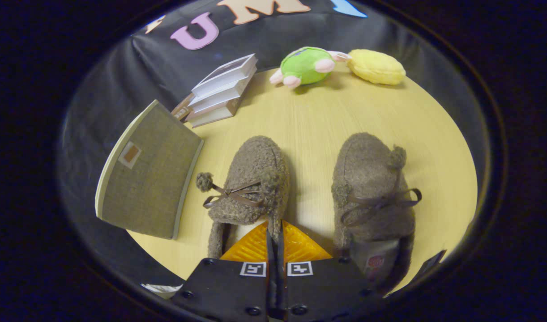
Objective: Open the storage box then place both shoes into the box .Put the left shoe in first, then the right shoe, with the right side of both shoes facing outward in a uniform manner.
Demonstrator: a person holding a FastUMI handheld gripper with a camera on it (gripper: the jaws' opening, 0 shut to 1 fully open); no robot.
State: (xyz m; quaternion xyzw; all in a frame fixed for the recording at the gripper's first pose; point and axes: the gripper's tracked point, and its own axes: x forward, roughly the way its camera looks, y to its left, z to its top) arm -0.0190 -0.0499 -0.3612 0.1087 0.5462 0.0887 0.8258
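Observation:
Two fuzzy brown shoes with dark ribbon bows and pompoms lie side by side on the wooden table [314, 116], toes pointing away from me. My gripper [275, 239] is at the heel end of the left shoe [253, 179]. Its orange fingers [251, 248] are pressed together on the right wall of that shoe's collar, one inside the opening and one outside. The right shoe [372, 188] lies free to the right of the fingers. The storage box [150, 179], covered in olive-grey fabric with a small label, stands left of the left shoe. I cannot tell whether its lid is open.
A stack of books [222, 89] sits beyond the box at the table's far left. A green plush toy [305, 66] and a yellow plush toy [376, 67] lie at the far edge. Bare tabletop runs between the shoes and out to the toys.

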